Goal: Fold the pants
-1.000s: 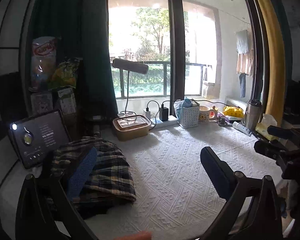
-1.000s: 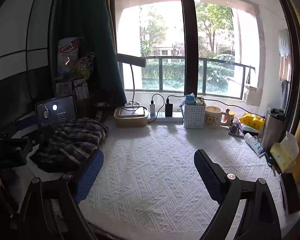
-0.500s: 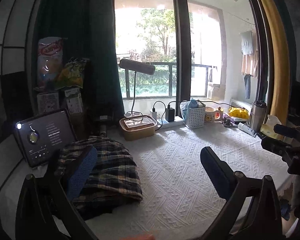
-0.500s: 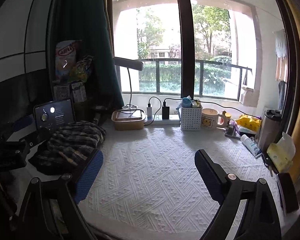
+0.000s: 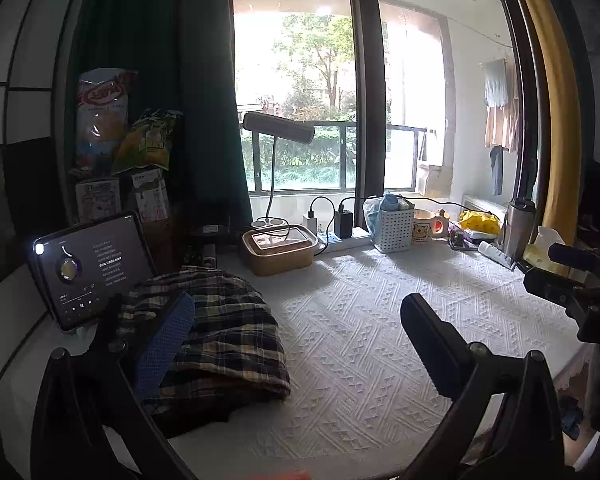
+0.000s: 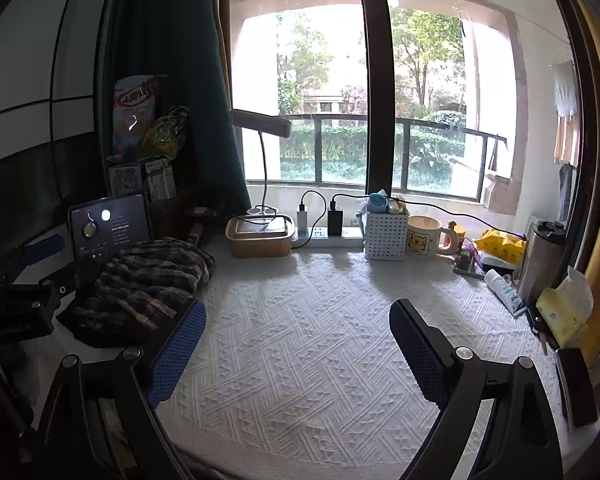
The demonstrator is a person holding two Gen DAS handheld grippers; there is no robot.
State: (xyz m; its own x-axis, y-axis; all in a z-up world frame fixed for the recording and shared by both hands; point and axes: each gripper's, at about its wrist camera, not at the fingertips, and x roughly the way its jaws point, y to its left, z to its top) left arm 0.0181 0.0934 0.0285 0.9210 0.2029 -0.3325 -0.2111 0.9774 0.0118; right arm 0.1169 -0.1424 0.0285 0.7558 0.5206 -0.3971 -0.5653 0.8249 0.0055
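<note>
The dark plaid pants (image 5: 224,328) lie in a crumpled heap at the left of the white textured tablecloth (image 5: 364,344); they also show in the right wrist view (image 6: 148,280). My left gripper (image 5: 296,340) is open and empty, its left blue pad just in front of the heap. My right gripper (image 6: 298,354) is open and empty above the middle of the cloth, to the right of the pants. The right gripper's body shows at the right edge of the left wrist view (image 5: 572,276).
A lit tablet (image 5: 88,272) leans behind the pants. Along the window stand a brown lidded box (image 5: 280,246), a desk lamp (image 5: 278,128), a power strip (image 6: 324,234), a white basket (image 6: 385,234), a mug (image 6: 424,237), a steel flask (image 6: 542,266), tissues (image 6: 564,312).
Both grippers have shifted slightly, the left view panning a little left and forward toward the pants. Both stay open; the pants have not moved.
</note>
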